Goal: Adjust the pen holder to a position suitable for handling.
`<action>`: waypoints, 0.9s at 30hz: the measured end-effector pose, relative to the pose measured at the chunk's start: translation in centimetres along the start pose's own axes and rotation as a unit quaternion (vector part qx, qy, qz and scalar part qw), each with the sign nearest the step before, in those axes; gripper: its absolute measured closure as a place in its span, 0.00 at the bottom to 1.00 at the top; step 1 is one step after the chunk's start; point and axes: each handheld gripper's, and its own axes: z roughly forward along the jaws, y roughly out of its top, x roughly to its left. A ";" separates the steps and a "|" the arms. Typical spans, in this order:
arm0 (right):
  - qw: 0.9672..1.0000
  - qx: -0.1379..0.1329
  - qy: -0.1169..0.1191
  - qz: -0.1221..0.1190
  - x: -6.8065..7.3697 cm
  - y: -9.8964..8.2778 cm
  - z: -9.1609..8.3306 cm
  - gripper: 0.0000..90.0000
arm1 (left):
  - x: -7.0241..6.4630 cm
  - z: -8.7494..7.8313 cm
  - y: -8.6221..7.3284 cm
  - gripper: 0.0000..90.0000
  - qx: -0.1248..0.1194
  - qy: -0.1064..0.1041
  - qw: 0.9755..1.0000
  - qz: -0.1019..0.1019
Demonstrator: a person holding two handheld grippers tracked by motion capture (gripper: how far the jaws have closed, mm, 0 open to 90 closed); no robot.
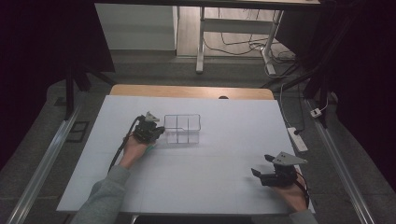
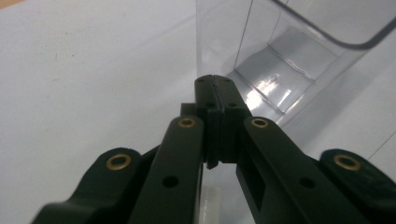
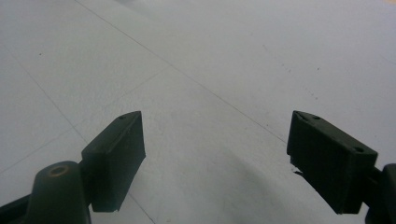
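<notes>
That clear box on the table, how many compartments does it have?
6, as far as the high view shows. The clear box is split into a far row of three and a near row of three. The left gripper sits at its left end and may hide part.

A white sheet covers the counter (image 1: 201,177), whose wooden edge (image 1: 191,91) shows along the far side at the middle of the frame. Grey floor (image 1: 154,70) surrounds it, with a metal rail (image 1: 44,163) running at lower left and another at lower right, and a white power strip (image 1: 297,138) lying right of the counter. At the top centre stands a white-legged desk (image 1: 233,28) over tangled cables (image 1: 243,44), a pale cabinet (image 1: 135,25) sits to its left, and both upper corners lie dark.
</notes>
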 end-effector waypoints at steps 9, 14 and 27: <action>1.000 0.002 -0.001 -0.001 0.0 0.0 0.0 0.21 | -0.6 0.6 0.4 0.99 0.002 -0.005 1.000 0.006; 1.000 0.002 0.000 -0.001 0.0 0.0 0.1 0.21 | -0.9 1.0 0.8 0.99 0.001 -0.010 1.000 0.008; 1.000 0.003 -0.002 -0.003 0.0 0.0 0.1 0.21 | -1.9 2.0 1.8 0.99 -0.003 -0.018 1.000 0.017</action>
